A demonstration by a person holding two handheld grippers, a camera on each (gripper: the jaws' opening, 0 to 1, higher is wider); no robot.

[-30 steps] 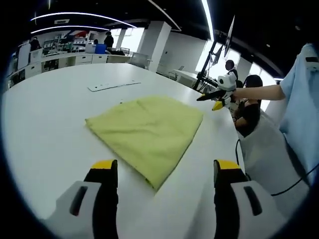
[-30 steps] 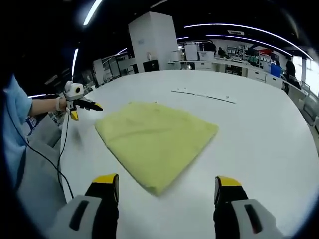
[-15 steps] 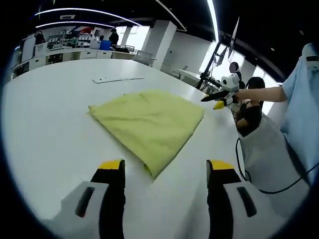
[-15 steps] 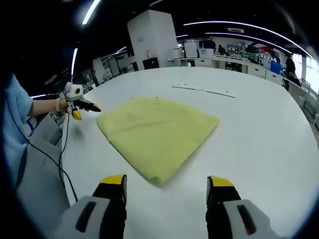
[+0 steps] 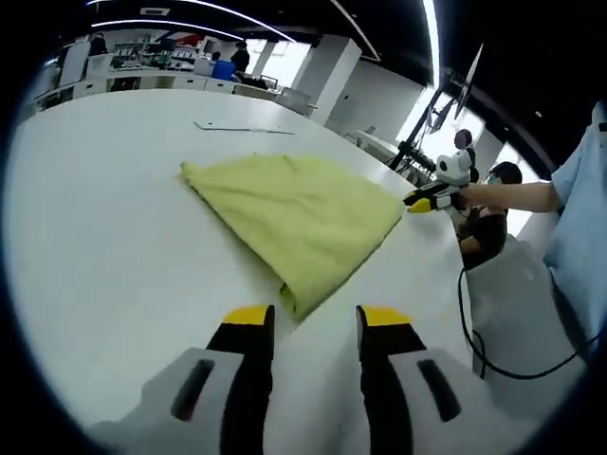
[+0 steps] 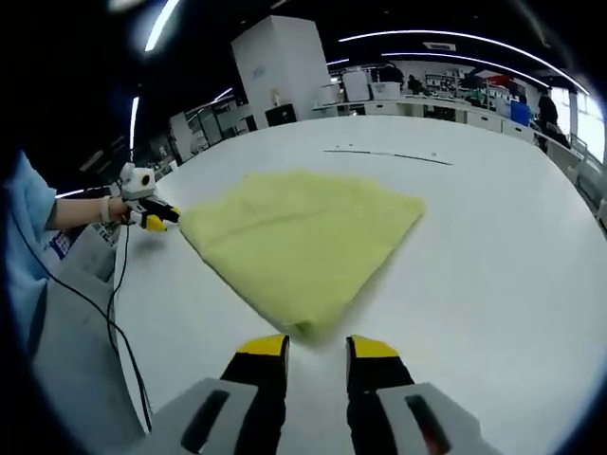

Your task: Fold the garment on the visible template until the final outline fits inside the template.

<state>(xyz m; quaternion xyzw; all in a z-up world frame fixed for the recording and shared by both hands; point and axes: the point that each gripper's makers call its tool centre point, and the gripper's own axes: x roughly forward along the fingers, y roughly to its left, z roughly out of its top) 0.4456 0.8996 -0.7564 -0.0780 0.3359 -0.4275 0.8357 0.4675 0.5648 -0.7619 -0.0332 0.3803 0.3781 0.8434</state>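
Note:
A yellow-green garment (image 5: pixel 303 213) (image 6: pixel 299 237) lies folded flat on the white table (image 5: pixel 104 246) (image 6: pixel 493 275). In the left gripper view, my left gripper (image 5: pixel 316 318) hovers just short of the garment's near corner, its jaws narrowed but apart with nothing between them. In the right gripper view, my right gripper (image 6: pixel 317 346) sits just short of another corner, jaws also narrowed, a gap left, holding nothing. Each gripper also appears in the other's view, at a side corner of the cloth: the right gripper (image 5: pixel 422 201) and the left gripper (image 6: pixel 152 218).
A thin grey strip (image 5: pixel 242 128) (image 6: pixel 389 154) lies on the table beyond the garment. A black cable (image 5: pixel 474 322) (image 6: pixel 119 303) hangs off the table edge. A seated person in black (image 5: pixel 488 223) is past that edge. Desks line the far wall.
Both grippers have moved in toward the garment's corners, and their jaws have narrowed from wide open to a small gap. The garment has not moved.

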